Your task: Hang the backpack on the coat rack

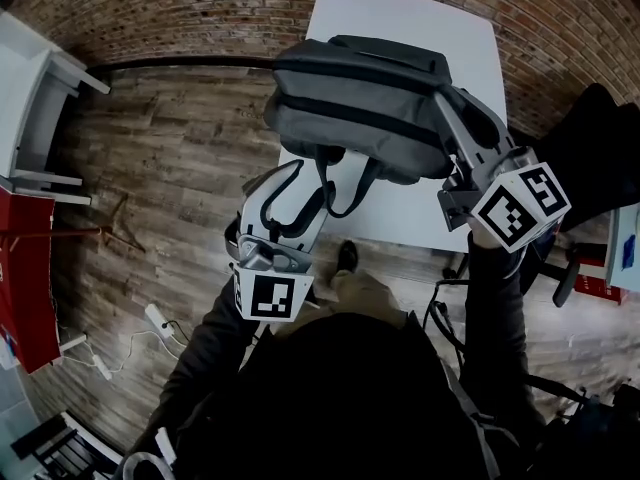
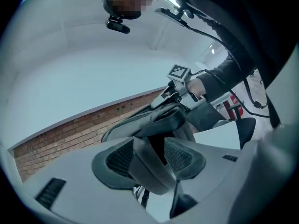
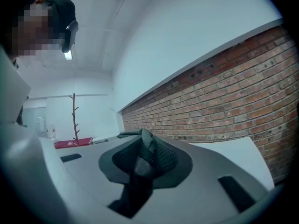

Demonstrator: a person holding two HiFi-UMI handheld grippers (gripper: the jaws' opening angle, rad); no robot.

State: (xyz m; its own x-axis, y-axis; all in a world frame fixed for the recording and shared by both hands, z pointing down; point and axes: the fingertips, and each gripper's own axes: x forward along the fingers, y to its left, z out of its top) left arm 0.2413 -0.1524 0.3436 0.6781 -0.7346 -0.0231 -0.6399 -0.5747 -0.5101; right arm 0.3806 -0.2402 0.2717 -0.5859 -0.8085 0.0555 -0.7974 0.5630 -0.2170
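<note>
- A grey backpack (image 1: 360,93) is held up in front of the person, over the near part of a white table (image 1: 400,13). It lies on its side, with its straps hanging towards the person.
- The right gripper (image 3: 144,148) points level. Its jaws are nearly together, pinching a fold of dark webbing (image 3: 145,141) at the backpack's right end, which sticks up above the pads.
- The left gripper (image 2: 150,157) is also level and sits under the backpack's lower edge. Its jaws are spread wide.
- A grey shoulder strap (image 2: 147,171) runs down between the left gripper's mesh pads. It leans towards the left pad, and a dark gap shows beside the other pad, so the pads are not pressing on it.
- The coat rack (image 3: 74,118) is a thin reddish-brown pole with short branch-like pegs. It stands against a white wall at the far end of the room, well apart from the backpack.
- A brick wall (image 3: 224,97) runs behind the table, and a wooden floor (image 1: 170,158) lies below.
</note>
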